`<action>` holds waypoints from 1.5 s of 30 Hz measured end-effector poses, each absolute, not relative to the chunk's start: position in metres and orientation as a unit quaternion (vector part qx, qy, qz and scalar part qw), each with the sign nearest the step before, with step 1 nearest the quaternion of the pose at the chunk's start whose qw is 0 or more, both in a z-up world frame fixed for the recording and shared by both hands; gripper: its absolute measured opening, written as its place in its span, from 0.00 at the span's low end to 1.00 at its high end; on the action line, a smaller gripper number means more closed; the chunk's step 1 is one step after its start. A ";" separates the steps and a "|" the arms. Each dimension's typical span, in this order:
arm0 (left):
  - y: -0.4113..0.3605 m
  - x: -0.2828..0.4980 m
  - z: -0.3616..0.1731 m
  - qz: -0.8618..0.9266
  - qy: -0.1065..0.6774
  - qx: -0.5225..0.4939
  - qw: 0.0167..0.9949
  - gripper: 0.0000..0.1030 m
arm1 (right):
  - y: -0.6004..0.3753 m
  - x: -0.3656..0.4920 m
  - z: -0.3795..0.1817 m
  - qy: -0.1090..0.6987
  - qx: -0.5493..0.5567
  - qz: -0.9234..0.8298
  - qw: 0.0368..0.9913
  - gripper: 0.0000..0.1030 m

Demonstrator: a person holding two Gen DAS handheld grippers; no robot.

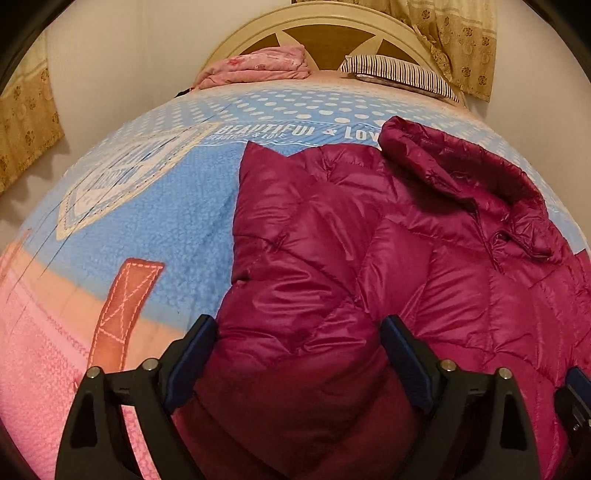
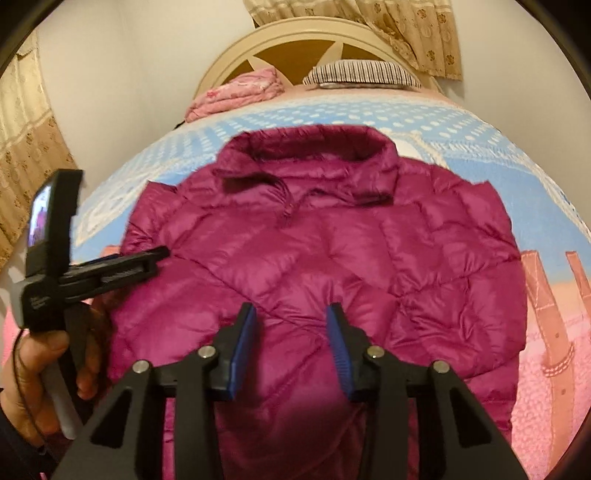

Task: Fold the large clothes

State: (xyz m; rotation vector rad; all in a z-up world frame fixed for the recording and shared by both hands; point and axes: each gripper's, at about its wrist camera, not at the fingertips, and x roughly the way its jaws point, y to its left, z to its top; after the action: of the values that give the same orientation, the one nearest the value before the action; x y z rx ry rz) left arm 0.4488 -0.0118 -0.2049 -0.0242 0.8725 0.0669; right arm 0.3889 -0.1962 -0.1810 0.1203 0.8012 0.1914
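Observation:
A magenta quilted puffer jacket [image 2: 325, 240] lies front up on the bed, collar toward the headboard, sleeves folded in. In the left wrist view the jacket [image 1: 369, 240] fills the middle and right. My left gripper [image 1: 299, 328] is open, its jaws standing wide either side of the jacket's left edge fold. It also shows in the right wrist view [image 2: 147, 260], held by a hand at the jacket's left side. My right gripper [image 2: 291, 314] is open over the jacket's lower middle, holding nothing. Its edge shows in the left wrist view [image 1: 576, 391].
The bed has a blue, white and pink fleece blanket [image 1: 147, 221]. A folded pink cloth [image 2: 236, 92] and a striped pillow [image 2: 362, 74] lie by the curved headboard [image 2: 295, 40]. Curtains [image 2: 406, 29] hang behind.

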 end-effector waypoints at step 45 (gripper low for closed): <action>-0.006 0.458 -0.224 0.042 0.450 -0.036 0.892 0.99 | -0.169 0.388 -0.207 0.396 -0.029 0.044 0.917 0.42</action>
State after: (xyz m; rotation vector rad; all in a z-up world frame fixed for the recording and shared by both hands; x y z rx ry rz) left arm 0.4584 -0.0059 -0.2240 -0.0743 0.9330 0.0862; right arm 0.3880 -0.1692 -0.2070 -0.0590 0.8140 0.0903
